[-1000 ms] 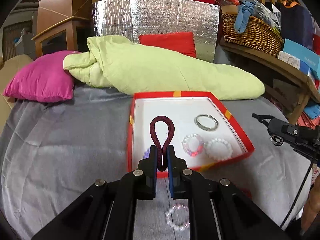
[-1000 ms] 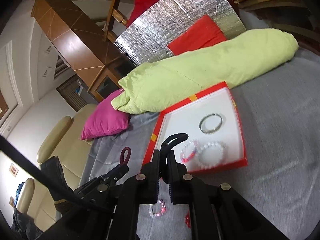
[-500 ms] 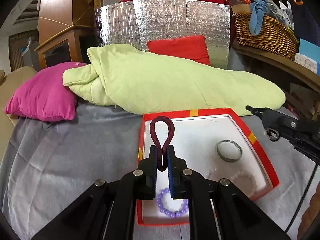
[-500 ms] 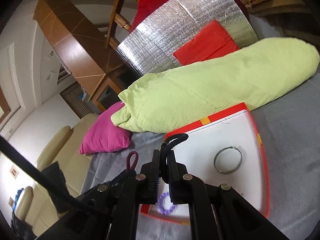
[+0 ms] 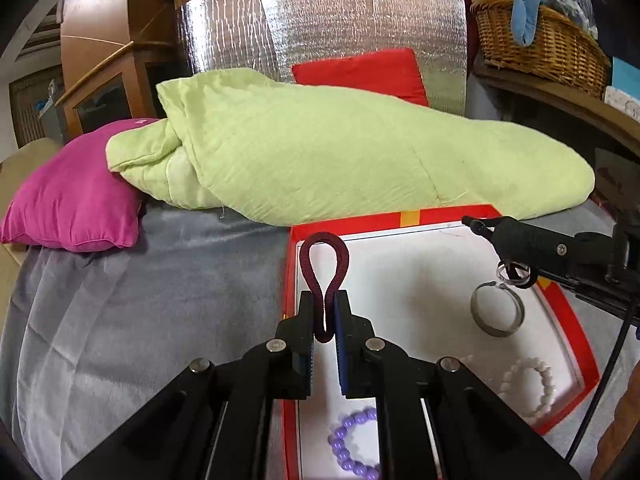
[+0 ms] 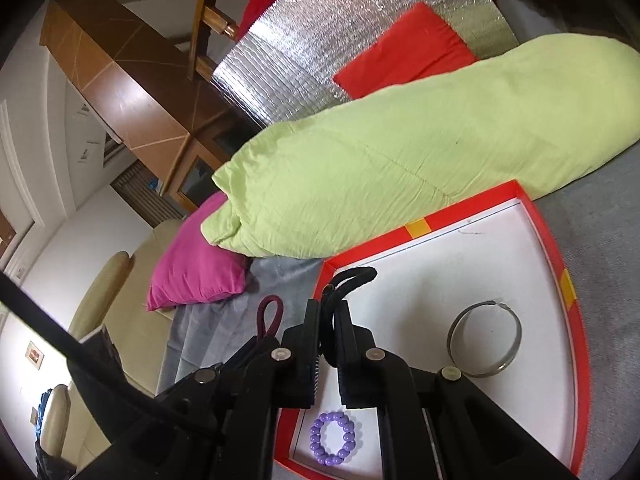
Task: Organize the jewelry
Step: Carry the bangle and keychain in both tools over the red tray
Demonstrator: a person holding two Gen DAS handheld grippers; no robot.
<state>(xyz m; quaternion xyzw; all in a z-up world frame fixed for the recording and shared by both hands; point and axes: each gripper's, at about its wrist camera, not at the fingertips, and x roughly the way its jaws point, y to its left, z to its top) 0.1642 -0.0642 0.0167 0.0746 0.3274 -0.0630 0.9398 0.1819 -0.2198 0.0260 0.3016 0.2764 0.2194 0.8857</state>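
My left gripper (image 5: pixel 323 314) is shut on a dark red braided band (image 5: pixel 324 268) and holds it over the left edge of the red box (image 5: pixel 392 216) with a white floor. My right gripper (image 6: pixel 329 320) is shut on a black band (image 6: pixel 352 278) above the box's far left corner (image 6: pixel 460 210); it also shows in the left wrist view (image 5: pixel 532 240). In the box lie a silver bangle (image 5: pixel 497 314) (image 6: pixel 485 338), a purple bead bracelet (image 5: pixel 352 448) (image 6: pixel 333 438) and a white bead bracelet (image 5: pixel 528 390).
The box sits on a grey bedspread (image 5: pixel 140 300). A light green duvet (image 5: pixel 340 156) lies right behind it, with a magenta pillow (image 5: pixel 72 208) at its left and a red cushion (image 5: pixel 360 72) against a silver foil panel. A wicker basket (image 5: pixel 536 40) stands on a shelf at the right.
Both grippers moved forward over the box with their bands still held. The box looms larger; the purple bracelet and bangle came closer, and the pink bracelet left view.
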